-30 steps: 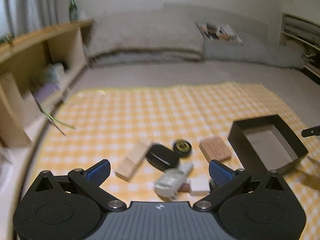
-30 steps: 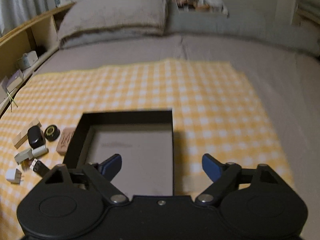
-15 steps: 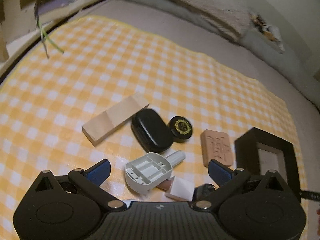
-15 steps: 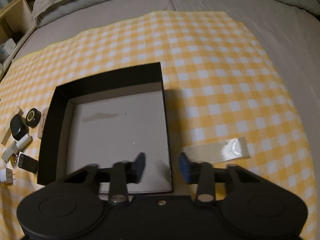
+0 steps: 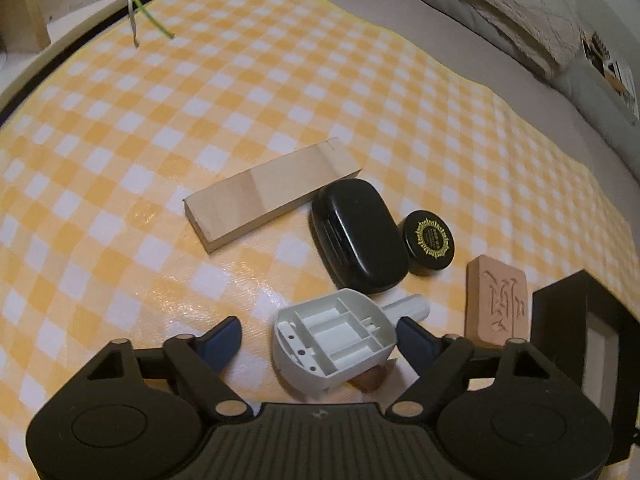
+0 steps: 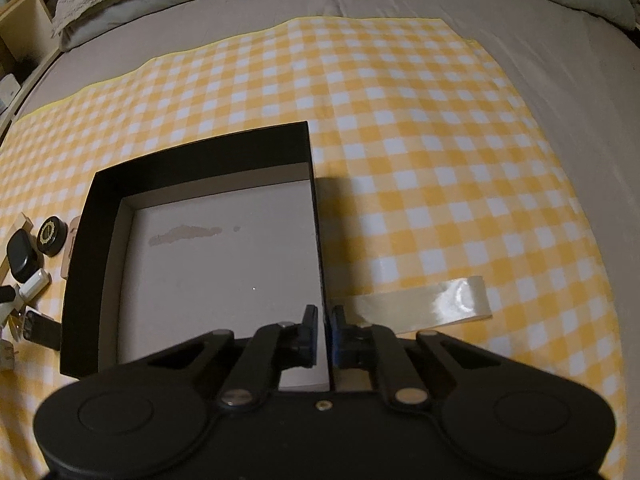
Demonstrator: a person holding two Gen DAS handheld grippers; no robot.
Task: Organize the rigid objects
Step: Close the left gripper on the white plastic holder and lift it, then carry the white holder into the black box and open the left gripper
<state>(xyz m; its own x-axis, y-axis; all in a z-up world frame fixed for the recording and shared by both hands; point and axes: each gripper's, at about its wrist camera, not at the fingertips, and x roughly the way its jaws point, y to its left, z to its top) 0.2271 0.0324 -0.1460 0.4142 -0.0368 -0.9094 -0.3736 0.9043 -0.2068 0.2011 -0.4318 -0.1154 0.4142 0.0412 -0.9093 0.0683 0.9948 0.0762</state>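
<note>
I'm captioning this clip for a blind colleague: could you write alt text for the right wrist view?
The right gripper is shut on the right wall of an open black box, whose pale floor is bare, on a yellow checked cloth spread over a bed. A strip of clear tape lies right of the box; small objects cluster to its left.

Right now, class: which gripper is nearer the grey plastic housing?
Left. The left gripper straddles the grey plastic housing, jaws just closing; the right gripper is clamped on the black box wall, away from it.
</note>
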